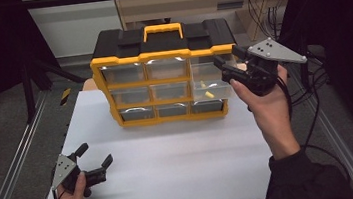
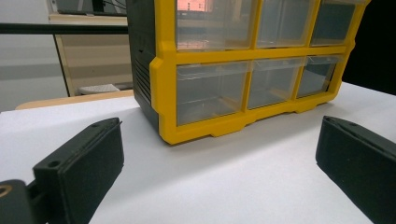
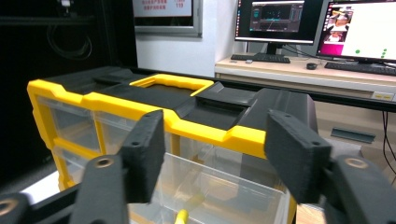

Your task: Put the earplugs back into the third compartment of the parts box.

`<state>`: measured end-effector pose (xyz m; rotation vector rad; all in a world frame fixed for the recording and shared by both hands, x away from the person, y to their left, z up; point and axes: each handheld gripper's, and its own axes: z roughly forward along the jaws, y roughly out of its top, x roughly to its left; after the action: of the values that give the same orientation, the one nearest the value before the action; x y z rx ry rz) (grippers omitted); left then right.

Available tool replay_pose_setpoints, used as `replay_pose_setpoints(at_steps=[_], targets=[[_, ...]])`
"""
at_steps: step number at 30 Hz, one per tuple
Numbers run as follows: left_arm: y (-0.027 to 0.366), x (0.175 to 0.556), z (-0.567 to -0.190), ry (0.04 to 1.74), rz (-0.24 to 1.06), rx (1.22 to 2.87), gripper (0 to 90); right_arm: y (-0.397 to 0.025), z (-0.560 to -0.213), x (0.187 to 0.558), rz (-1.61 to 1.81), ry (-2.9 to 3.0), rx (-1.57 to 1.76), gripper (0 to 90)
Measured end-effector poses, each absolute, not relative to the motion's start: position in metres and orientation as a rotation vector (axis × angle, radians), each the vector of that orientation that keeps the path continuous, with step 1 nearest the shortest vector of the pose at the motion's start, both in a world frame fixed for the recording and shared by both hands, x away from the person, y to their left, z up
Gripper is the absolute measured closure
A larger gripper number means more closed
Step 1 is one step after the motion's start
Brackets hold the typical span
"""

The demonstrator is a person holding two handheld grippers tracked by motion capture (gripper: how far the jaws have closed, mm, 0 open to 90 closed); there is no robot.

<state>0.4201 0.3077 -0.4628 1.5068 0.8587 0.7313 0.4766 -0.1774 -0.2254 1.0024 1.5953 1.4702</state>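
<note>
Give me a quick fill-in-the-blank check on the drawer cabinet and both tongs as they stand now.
1. The black and yellow plastic drawer cabinet has a carry handle coloured ____.
2. The pulled-out clear plastic drawer sits on the cabinet's ____ side in the high view.
3. The right tongs hover at that drawer with jaws ____.
4. The left tongs rest low over the ____ table.

Missing words: yellow; right; open; white

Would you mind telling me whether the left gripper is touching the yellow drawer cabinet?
No, the left gripper rests open near the table's front corner, well apart from the drawer cabinet.
</note>
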Motion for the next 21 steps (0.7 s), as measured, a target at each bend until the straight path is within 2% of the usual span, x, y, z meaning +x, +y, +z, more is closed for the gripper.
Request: replay_pose_setpoints(at_steps=[5,8,13,21], targets=[[0.308,0.42,-0.463,0.86,0.731,1.506,0.8,-0.181,-0.23,0.473,1.454,1.564,1.021,14.6],[0.309,0.42,-0.463,0.864,0.732,1.504,0.8,-0.185,-0.234,0.47,1.462,1.551,1.038,6.9],[0.308,0.42,-0.463,0.863,0.732,1.504,0.8,-0.19,-0.243,0.464,1.46,1.568,1.03,2.9],[0.309,0.42,-0.463,0.866,0.734,1.504,0.8,-0.198,-0.26,0.456,1.448,1.579,1.036,2.2]])
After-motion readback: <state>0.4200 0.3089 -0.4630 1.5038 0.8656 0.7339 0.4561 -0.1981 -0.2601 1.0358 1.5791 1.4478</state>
